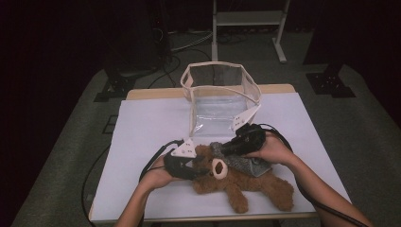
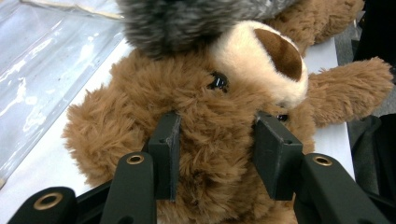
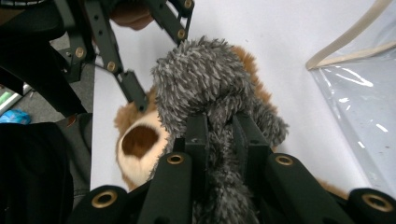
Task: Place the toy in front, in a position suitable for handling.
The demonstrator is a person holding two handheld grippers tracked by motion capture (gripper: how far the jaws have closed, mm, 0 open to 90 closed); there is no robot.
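A brown teddy bear (image 1: 255,182) lies on its back at the front of the white table (image 1: 142,123), head to the left. A grey fuzzy scarf (image 1: 250,164) is draped over its neck and head. My left gripper (image 1: 201,165) holds the bear's head; in the left gripper view its jaws press into the fur of the bear (image 2: 140,93) on both sides, left gripper (image 2: 217,126). My right gripper (image 1: 224,150) is shut on the scarf (image 3: 201,79), right gripper (image 3: 219,123), lifting a fold above the bear's pale snout (image 3: 137,140). The scarf (image 2: 187,23) hangs over the bear's forehead.
A clear plastic bag with cream trim (image 1: 189,80) stands open at the back middle of the table, just behind the bear; its clear wall (image 3: 359,93) lies to the right of the scarf. A metal stand (image 1: 248,19) and cables are on the floor beyond.
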